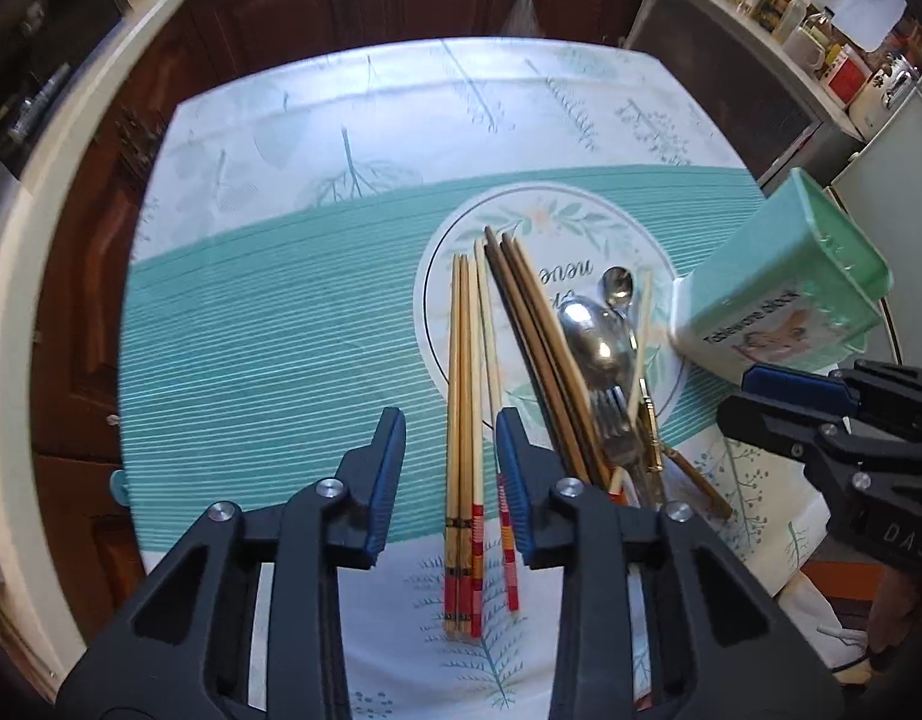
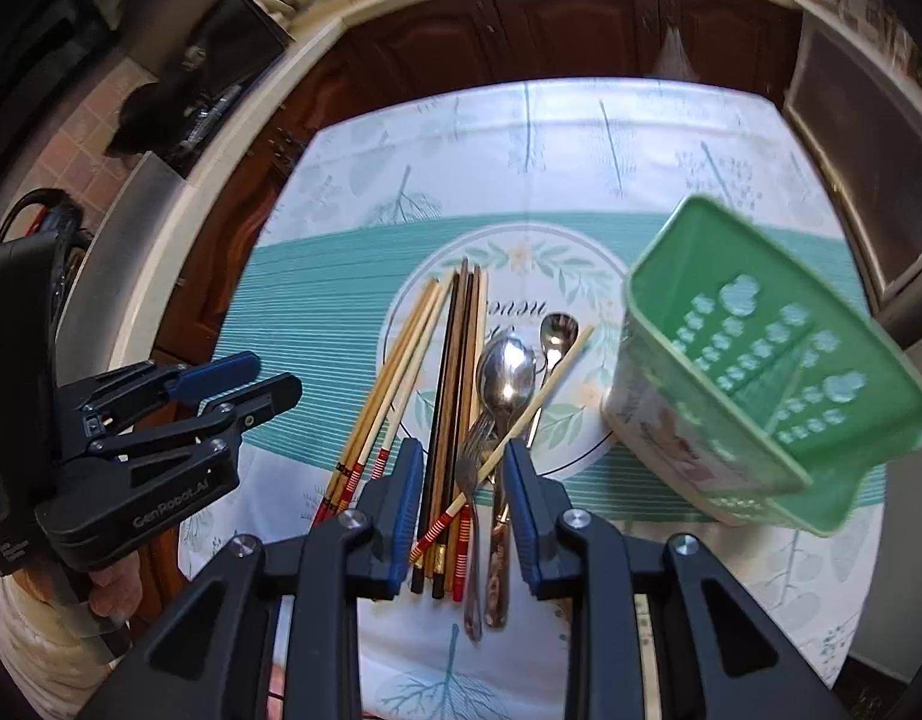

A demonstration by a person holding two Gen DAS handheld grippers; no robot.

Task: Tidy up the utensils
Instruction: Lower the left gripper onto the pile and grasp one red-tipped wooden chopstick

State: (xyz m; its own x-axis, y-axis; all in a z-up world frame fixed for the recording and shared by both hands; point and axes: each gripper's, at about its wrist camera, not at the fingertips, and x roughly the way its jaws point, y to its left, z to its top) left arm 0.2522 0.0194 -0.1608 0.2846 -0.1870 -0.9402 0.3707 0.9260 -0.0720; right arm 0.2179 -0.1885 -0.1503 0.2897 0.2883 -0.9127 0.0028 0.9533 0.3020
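Observation:
Light bamboo chopsticks (image 1: 461, 450) with red-banded ends lie on the tablecloth between the blue pads of my left gripper (image 1: 449, 417). Its jaws are open and not pressing on them. To their right lie dark chopsticks (image 1: 533, 336), two spoons (image 1: 599, 336) and a fork (image 1: 617, 420). My right gripper (image 2: 461, 447) is open, its jaws straddling the dark chopsticks (image 2: 455, 372), the fork (image 2: 473, 450) and one pale chopstick lying across them. A green utensil holder (image 2: 761, 372) stands at the right, blurred. The left gripper (image 2: 275, 375) shows at the left of the right wrist view.
The table wears a teal and white cloth (image 1: 251, 330) with a round print under the utensils. Brown cabinet doors (image 1: 401, 0) run behind the far edge. A counter with jars (image 1: 821, 30) is at the back right. A hand and pale sleeve (image 2: 113, 594) hold the left gripper.

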